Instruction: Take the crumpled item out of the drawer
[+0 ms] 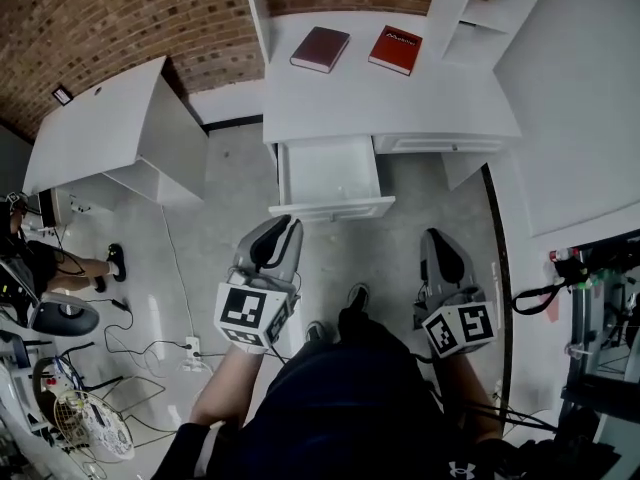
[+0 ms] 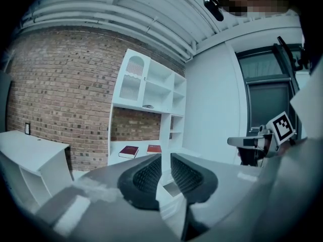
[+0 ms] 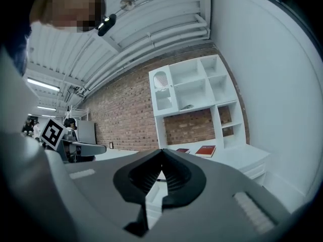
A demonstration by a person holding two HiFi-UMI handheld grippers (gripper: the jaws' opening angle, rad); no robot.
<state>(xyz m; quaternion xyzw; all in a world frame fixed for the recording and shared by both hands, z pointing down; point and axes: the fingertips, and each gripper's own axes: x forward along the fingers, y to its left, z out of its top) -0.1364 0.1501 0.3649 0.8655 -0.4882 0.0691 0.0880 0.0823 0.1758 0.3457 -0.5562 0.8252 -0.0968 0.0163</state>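
The white drawer (image 1: 332,209) stands pulled out from the white desk (image 1: 400,108). Its inside looks bare white, and I see no crumpled item in any view. My left gripper (image 1: 291,224) hovers just in front of the drawer's front panel, slightly left of it. Its jaws stand apart with nothing between them (image 2: 166,158). My right gripper (image 1: 432,234) is further right, below the desk's closed drawer, and its fingertips meet with nothing held (image 3: 162,150). Both grippers point at the desk.
A dark red book (image 1: 320,49) and a red book (image 1: 395,50) lie on the desk top. White shelves (image 1: 480,13) rise at its right. A second white table (image 1: 100,128) stands to the left. Cables (image 1: 150,348) run over the floor, and a seated person (image 1: 40,263) is at the far left.
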